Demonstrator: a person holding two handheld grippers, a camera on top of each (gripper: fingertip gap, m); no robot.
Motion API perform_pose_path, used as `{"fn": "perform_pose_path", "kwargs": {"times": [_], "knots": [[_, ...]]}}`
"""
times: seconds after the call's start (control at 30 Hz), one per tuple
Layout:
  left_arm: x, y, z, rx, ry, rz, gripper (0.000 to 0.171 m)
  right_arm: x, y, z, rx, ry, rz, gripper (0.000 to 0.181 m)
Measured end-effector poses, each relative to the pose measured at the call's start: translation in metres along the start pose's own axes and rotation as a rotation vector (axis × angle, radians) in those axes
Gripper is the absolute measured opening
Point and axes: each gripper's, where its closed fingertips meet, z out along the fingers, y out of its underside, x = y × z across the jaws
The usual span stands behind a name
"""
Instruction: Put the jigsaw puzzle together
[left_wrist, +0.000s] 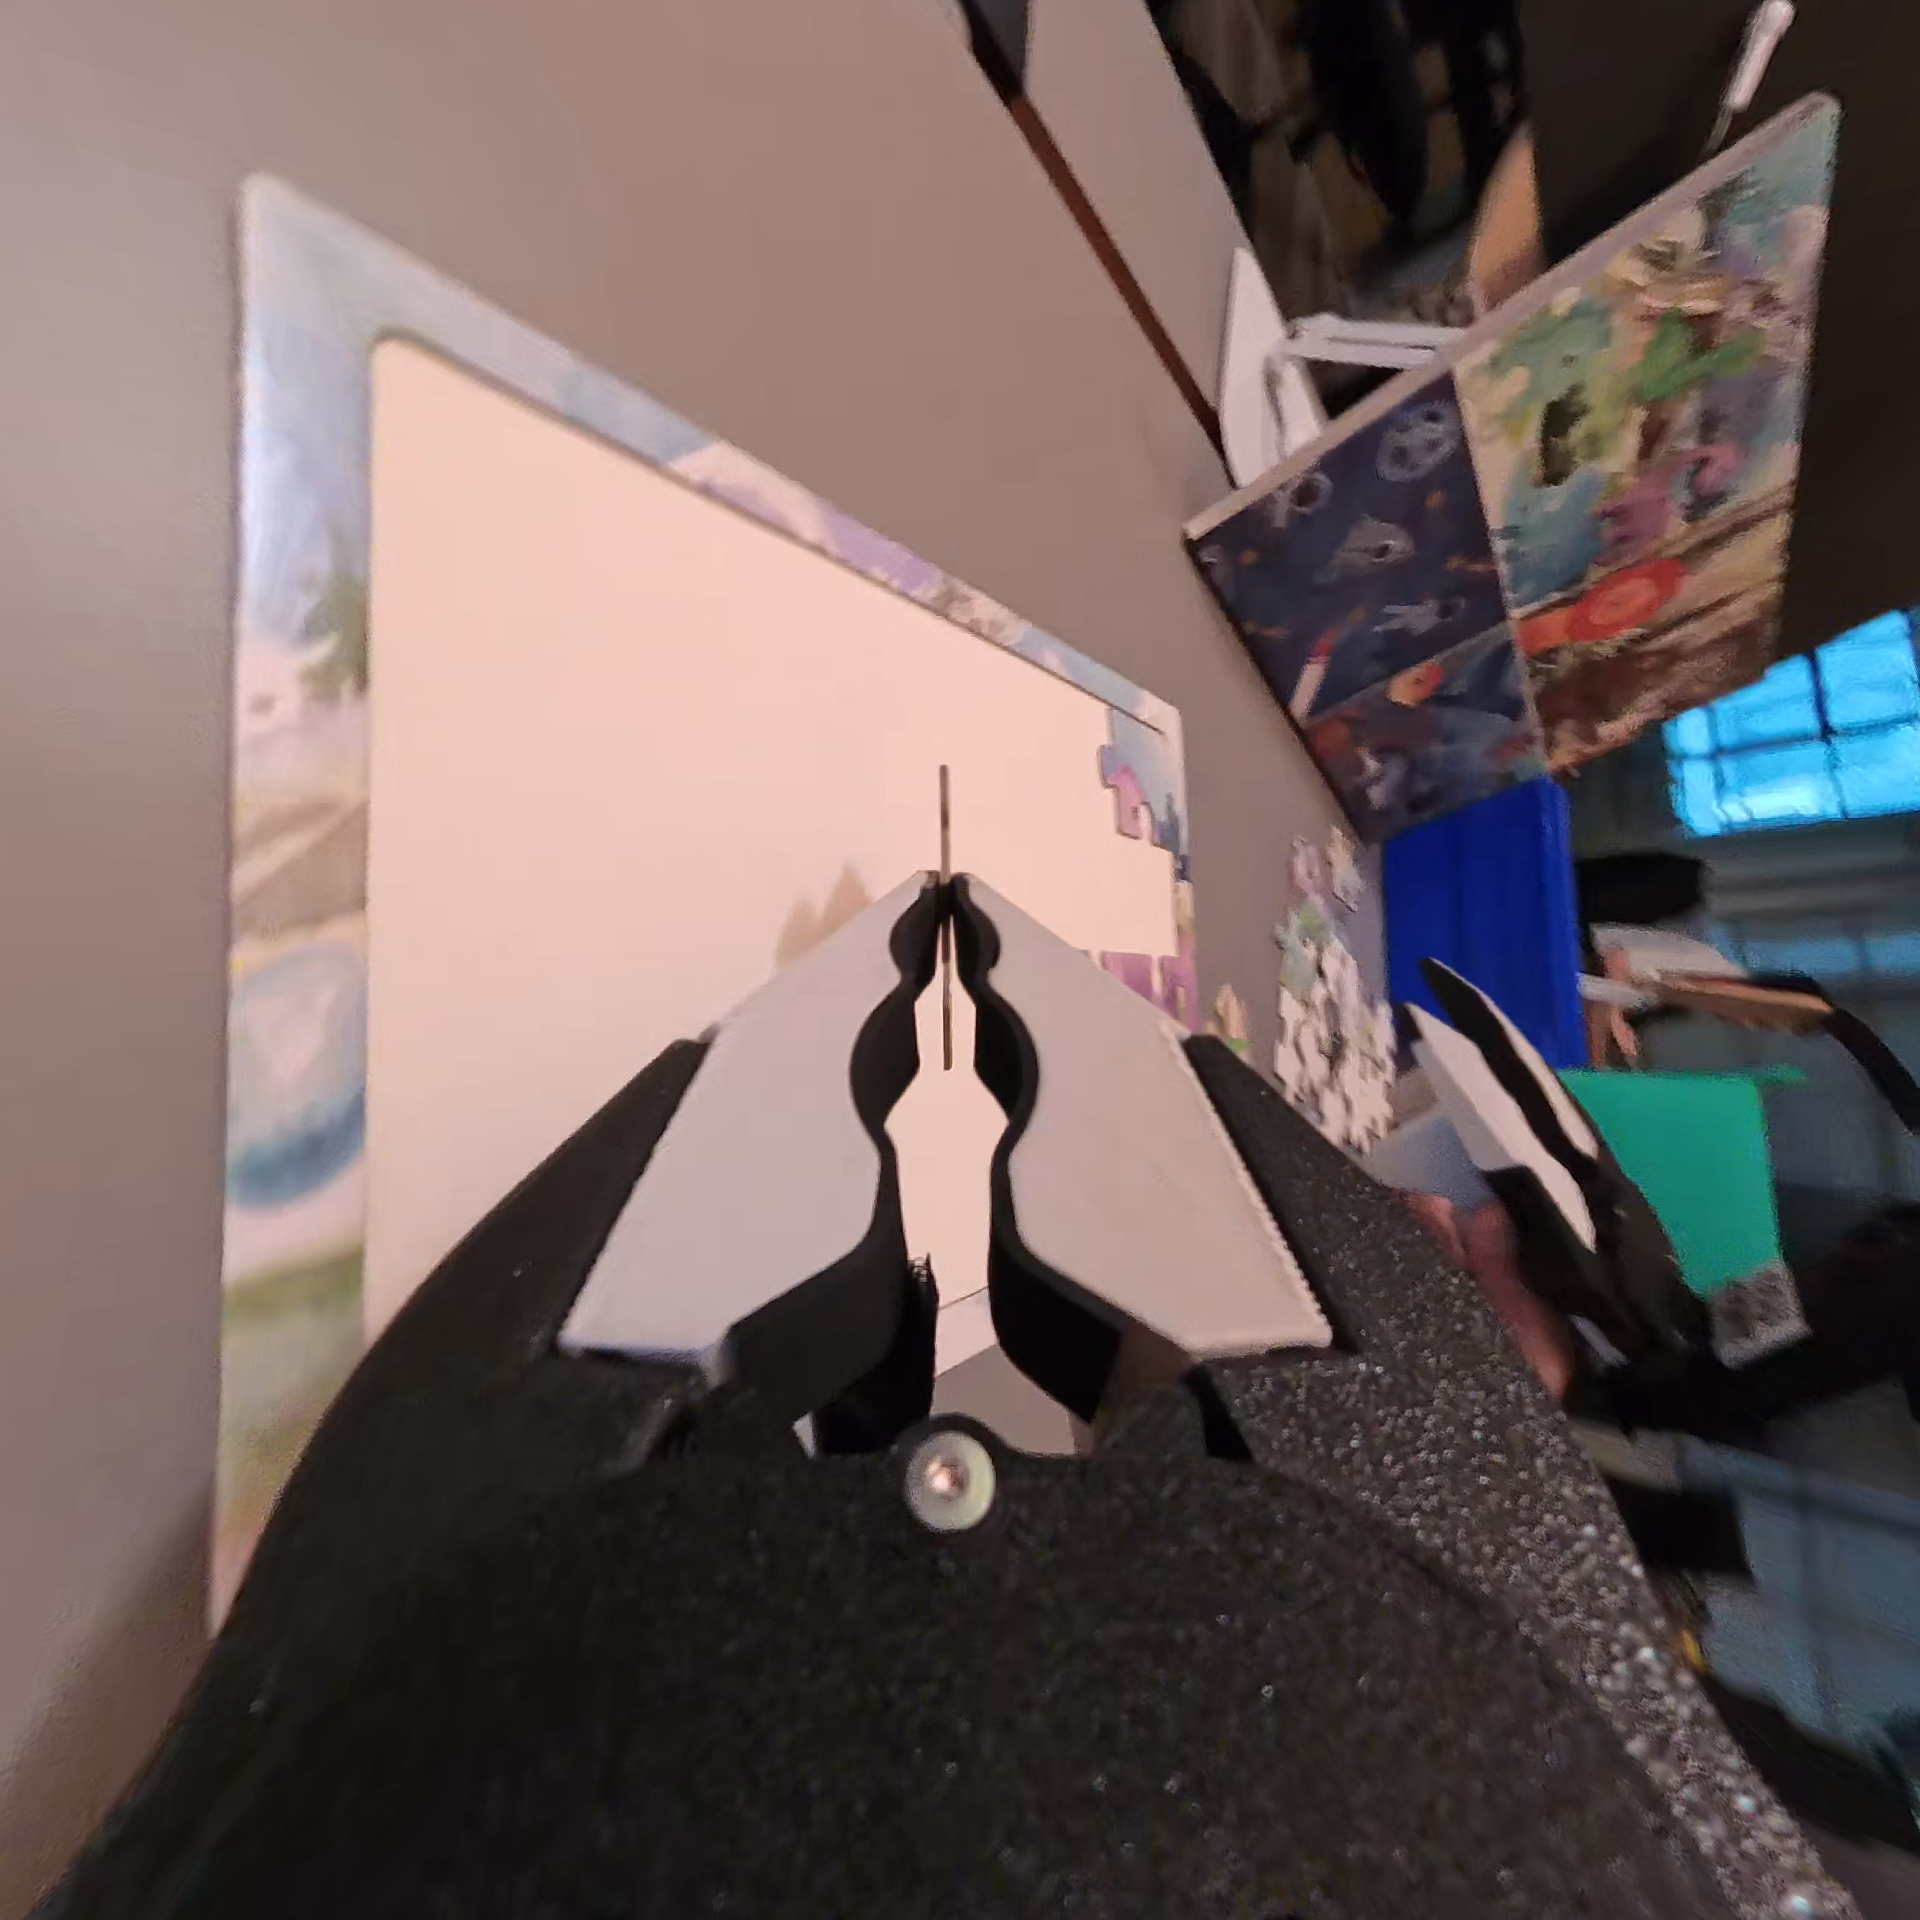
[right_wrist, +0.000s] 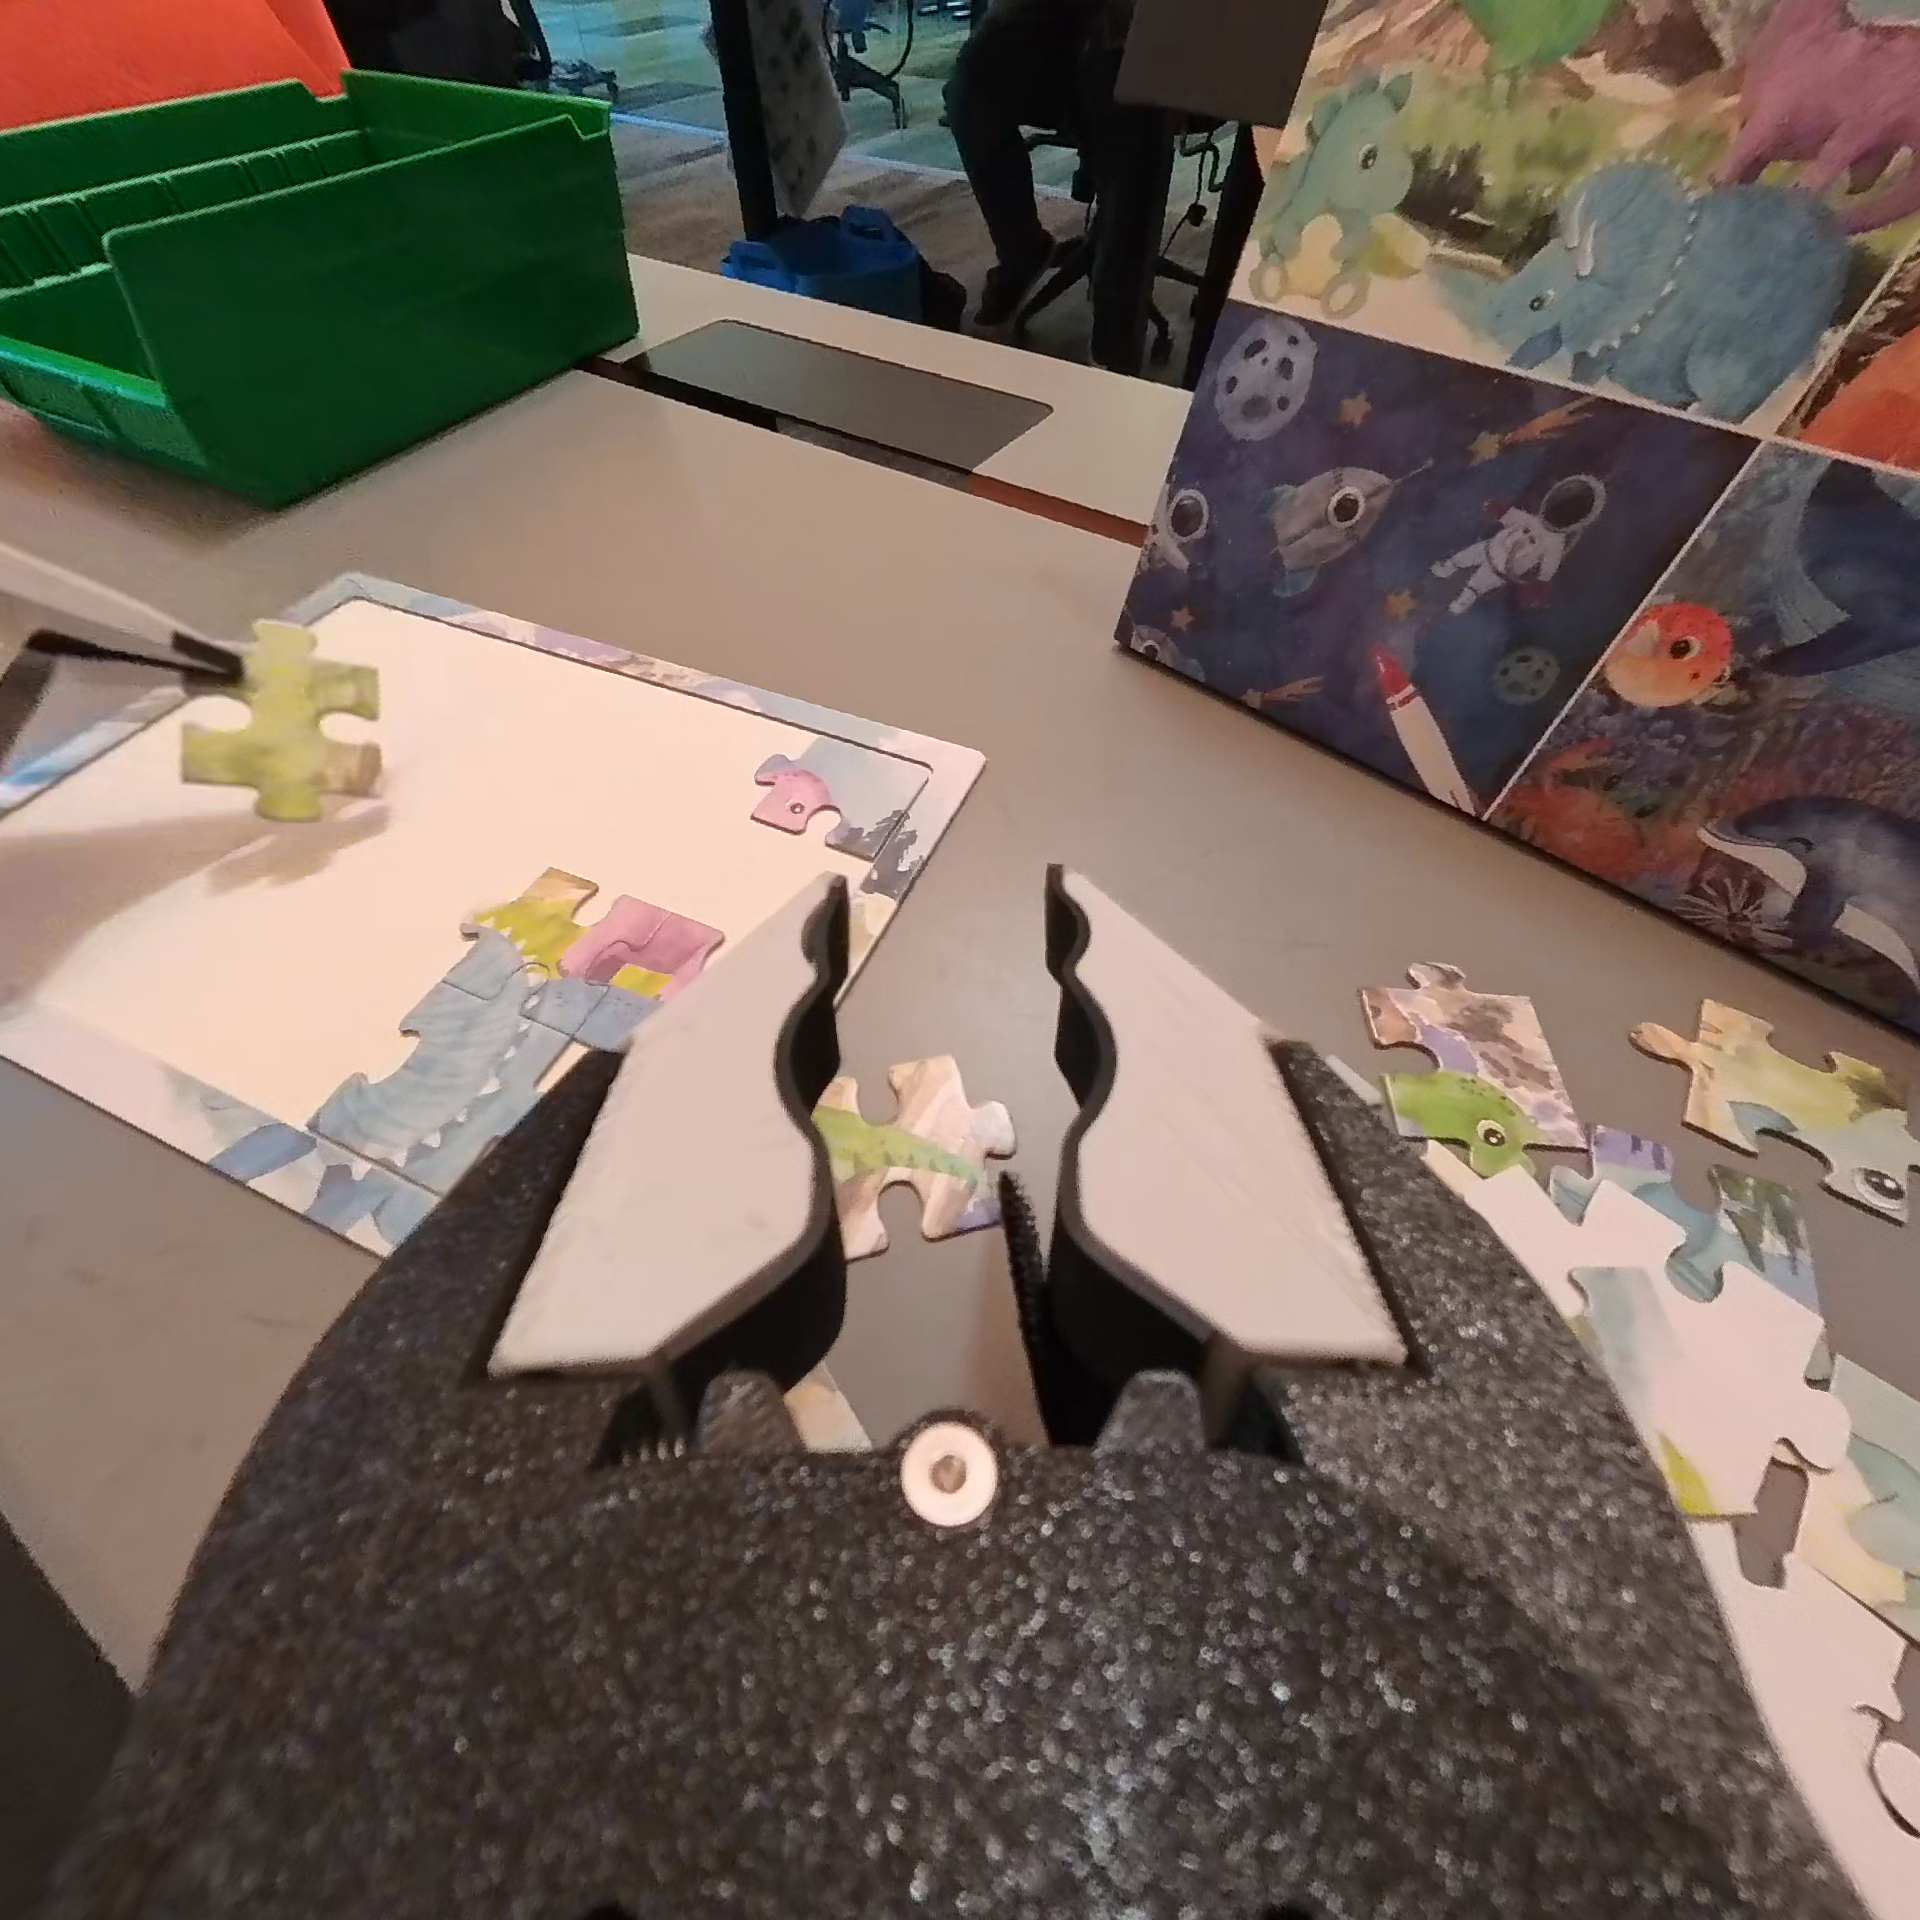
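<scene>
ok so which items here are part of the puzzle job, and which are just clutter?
Job:
- puzzle tray
- green piece, held edge-on in the left gripper
- loose pieces
- right gripper, open, empty
- picture box

Clutter:
- green bin
- dark panel

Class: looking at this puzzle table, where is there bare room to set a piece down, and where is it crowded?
Free: most of the puzzle tray, its pale floor bare between the corner piece and the joined cluster; also bare table between tray, green bin and picture box. Crowded: the table in front of that box, strewn with loose pieces.
</scene>
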Motion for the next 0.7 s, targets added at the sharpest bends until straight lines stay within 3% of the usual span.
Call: {"fn": "perform_pose_path", "kwargs": {"times": [0.13,0.23,0.33,0.4,0.57,0.63,0.7], "knots": [[-0.016,0.001,-0.015,0.164,-0.116,-0.028,0.001,-0.003,0.0,-0.001,0.003,-0.009,-0.002,0.037],[-0.019,0.003,-0.016,0.169,-0.145,-0.013,0.002,-0.004,0.0,-0.002,0.004,-0.021,0.012,0.037],[-0.02,0.008,-0.02,0.119,-0.173,0.032,0.027,-0.003,-0.001,-0.003,0.01,-0.023,0.021,0.037],[-0.024,0.017,-0.022,0.029,-0.227,0.166,0.031,-0.002,-0.001,-0.003,0.01,-0.023,0.025,0.037],[-0.046,0.027,-0.026,-0.19,-0.465,0.794,0.064,-0.003,0.0,-0.002,0.004,-0.023,0.018,0.037],[-0.048,0.031,-0.025,-0.224,-0.494,0.874,0.064,-0.003,0.0,-0.002,0.0,-0.019,0.007,0.036],[-0.049,0.035,-0.021,-0.239,-0.475,0.824,0.064,-0.003,0.001,-0.002,-0.002,-0.012,-0.001,0.036]]}}
